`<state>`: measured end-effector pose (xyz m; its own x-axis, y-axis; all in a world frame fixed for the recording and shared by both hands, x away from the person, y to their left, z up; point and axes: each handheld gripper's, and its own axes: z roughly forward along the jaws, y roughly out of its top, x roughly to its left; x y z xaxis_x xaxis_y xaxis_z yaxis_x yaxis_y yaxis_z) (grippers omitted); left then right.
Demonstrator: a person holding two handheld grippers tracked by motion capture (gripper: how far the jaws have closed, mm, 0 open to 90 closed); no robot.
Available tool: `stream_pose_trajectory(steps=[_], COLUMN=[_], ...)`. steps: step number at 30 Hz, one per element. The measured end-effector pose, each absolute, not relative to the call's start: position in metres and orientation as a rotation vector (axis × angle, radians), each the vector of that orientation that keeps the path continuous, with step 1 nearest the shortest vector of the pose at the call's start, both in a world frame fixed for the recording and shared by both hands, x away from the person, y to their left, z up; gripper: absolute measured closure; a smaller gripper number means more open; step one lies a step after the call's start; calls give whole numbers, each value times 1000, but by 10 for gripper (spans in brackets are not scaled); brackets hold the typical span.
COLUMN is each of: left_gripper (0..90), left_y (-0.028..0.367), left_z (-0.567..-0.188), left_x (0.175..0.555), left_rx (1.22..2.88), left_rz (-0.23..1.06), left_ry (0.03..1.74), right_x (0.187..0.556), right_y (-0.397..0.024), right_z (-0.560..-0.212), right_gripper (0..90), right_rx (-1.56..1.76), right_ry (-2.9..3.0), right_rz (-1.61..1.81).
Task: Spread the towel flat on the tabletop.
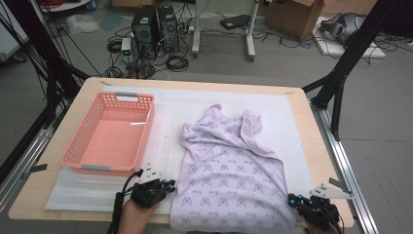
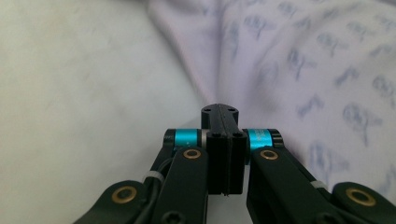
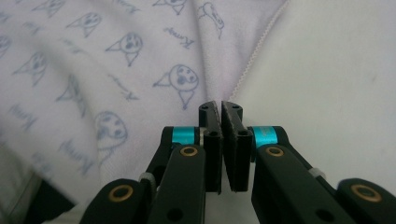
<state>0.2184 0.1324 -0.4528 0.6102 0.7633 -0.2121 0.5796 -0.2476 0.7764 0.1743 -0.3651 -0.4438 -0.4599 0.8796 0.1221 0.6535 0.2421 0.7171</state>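
Lilac printed garment (image 1: 234, 170) lies spread on the white mat (image 1: 170, 146); your left gripper (image 1: 168, 185) and right gripper (image 1: 292, 199) each pinch one bottom corner, jaws together on the cloth. One pink basket (image 1: 78, 151) beside it holds nothing.

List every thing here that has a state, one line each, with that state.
Garment: lilac with a printed pattern, spread flat on the white mat, its top end rumpled and folded over.
Basket: pink, upright, nothing inside, beside the garment.
Left gripper: jaws shut at the garment's left edge; whether cloth is pinched cannot be told.
Right gripper: jaws shut at the stitched right edge; grip on cloth unclear.
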Motion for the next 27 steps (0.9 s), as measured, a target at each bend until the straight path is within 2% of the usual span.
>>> stream_pose_trajectory(steps=[4,7,9,16,17,18,19,20,21,27], left_gripper=[888,705,609,526,538,568,680,796,841,851], left_y=[136,127,122,92,89,85,83,83,82,101], left_z=[-451,-448,-448,-453,-452,-452,-452,-452,-452,-452], left_x=[213,221,229,266,268,266,264,263,261,223], left_rx=[1920,1882,1872,1922,1937,1965,1980,1993,2000,1991], left_rz=[265,272,278,258,257,314,360,340,352,296], left_ry=[1043,1026,1035,1053,1042,1035,1029,1001,996,979], right_x=[163,167,170,197,201,201,203,203,202,179], right_y=[-367,-365,-363,-351,-350,-349,-350,-350,-350,-356], right_z=[-442,-439,-437,-445,-447,-447,-447,-447,-446,-444], right_gripper=[851,687,664,646,669,726,822,844,853,860], right_rx=[1426,1440,1433,1429,1429,1426,1421,1422,1418,1404], right_ry=[2235,2175,2150,2137,2142,2134,2146,2164,2170,2242], right_rz=[1061,1092,1107,1036,1024,1020,1022,1040,1034,1060])
